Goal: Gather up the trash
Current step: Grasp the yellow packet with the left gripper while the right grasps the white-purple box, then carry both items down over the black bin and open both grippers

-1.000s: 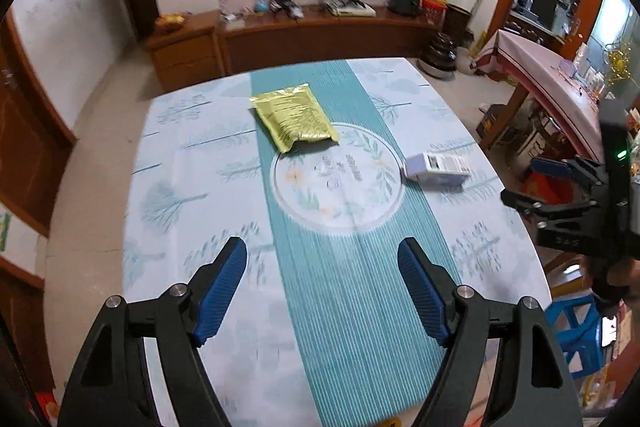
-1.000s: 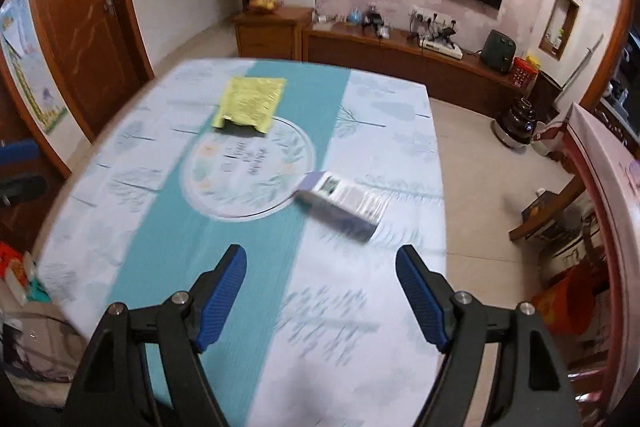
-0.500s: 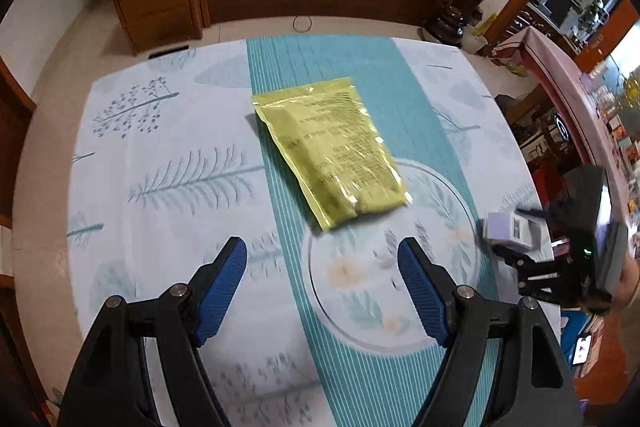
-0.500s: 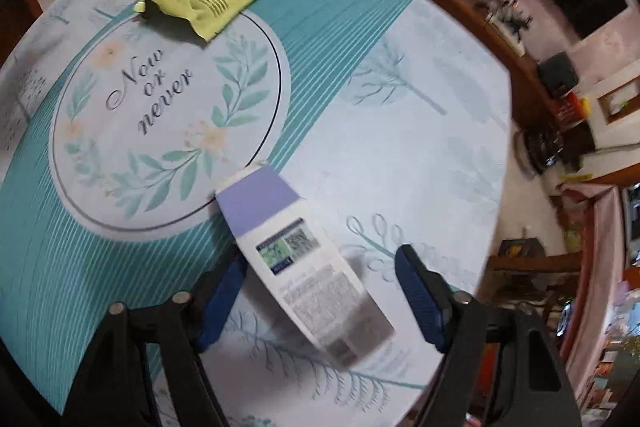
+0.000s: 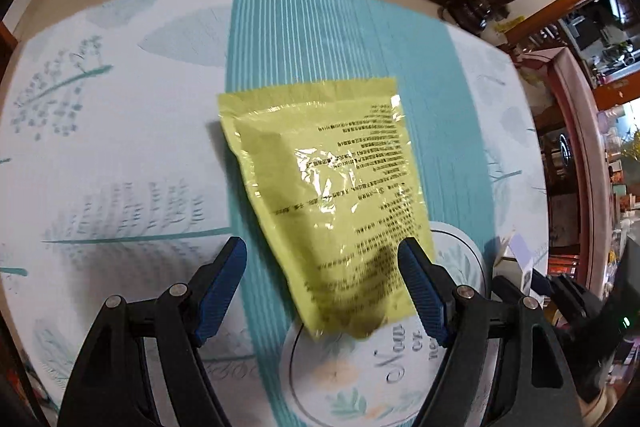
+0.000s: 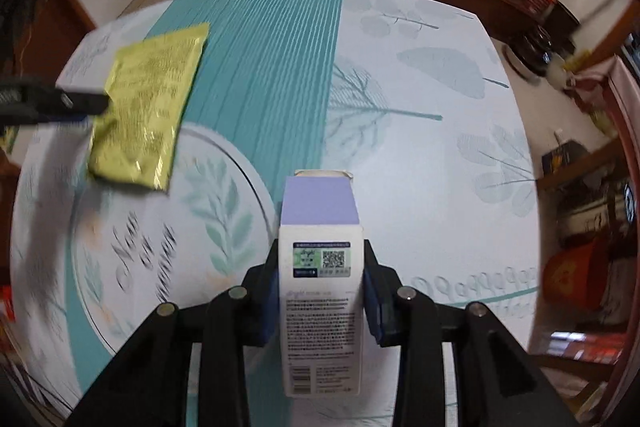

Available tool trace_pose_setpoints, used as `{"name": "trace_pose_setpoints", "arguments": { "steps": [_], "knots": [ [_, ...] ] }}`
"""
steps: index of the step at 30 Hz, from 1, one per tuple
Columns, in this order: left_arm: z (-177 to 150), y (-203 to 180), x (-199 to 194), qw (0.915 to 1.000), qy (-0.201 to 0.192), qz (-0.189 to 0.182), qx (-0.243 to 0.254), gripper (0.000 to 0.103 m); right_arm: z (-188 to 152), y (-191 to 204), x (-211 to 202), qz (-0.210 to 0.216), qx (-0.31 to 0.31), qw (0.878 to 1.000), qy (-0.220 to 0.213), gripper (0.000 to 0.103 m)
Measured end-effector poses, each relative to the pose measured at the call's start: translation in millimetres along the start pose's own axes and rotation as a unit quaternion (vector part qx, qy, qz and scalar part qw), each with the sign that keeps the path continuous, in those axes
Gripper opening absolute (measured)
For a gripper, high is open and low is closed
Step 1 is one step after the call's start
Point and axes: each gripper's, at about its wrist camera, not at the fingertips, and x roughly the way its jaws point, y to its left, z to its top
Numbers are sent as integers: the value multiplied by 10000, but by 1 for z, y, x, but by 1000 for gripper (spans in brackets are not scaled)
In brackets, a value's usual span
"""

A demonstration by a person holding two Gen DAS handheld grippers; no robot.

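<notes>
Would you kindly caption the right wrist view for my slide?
Right gripper closing on a white-and-purple carton lying on the leaf-print tablecloth.

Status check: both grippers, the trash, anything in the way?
Right gripper closing on box. Left gripper open over yellow pouch. Nothing blocking.

Shiny yellow-green pouch (image 5: 332, 195) with dark print. White carton (image 6: 320, 291) with a lilac top and black text. Pale tabletop (image 5: 112, 131) patterned with teal leaves and a striped teal band. Black grippers with blue fingers (image 5: 220, 283).
</notes>
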Motion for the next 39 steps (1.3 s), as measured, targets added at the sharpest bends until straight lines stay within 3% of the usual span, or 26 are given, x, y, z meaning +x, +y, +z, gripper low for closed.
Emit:
{"name": "trace_pose_setpoints", "arguments": {
  "steps": [7, 13, 18, 20, 21, 23, 27, 33, 39],
  "knots": [
    [11, -24, 13, 9998, -181, 105, 31, 85, 17, 28, 5, -5, 332, 9994, -127, 35],
    [10, -56, 30, 9928, -205, 1116, 374, 89, 27, 36, 6, 5, 825, 9963, -225, 35],
    [-2, -77, 40, 9859, -361, 1479, 702, 91, 22, 31, 9, 112, 1063, 9941, -203, 35],
    [-7, -81, 39, 9848, -462, 1471, 795, 81, 16, 30, 8, 147, 1089, 9938, -166, 35],
    [-10, -85, 37, 9843, -512, 1448, 874, 66, 13, 30, 7, 156, 1095, 9937, -158, 35],
    [-15, -95, 36, 9826, -571, 1400, 1082, 47, 6, 30, 5, 200, 1132, 9933, -145, 35],
    [-29, -99, 30, 9839, -536, 1261, 1149, 29, -9, 29, 1, 309, 1197, 9923, -110, 35],
    [-67, -98, 9, 9849, -495, 1107, 1233, 22, -40, 32, -14, 533, 1204, 9912, -116, 35],
    [-146, -99, -34, 9849, -666, 1043, 1209, 21, -84, 37, -48, 845, 1113, 9899, -247, 35]
  ]
}}
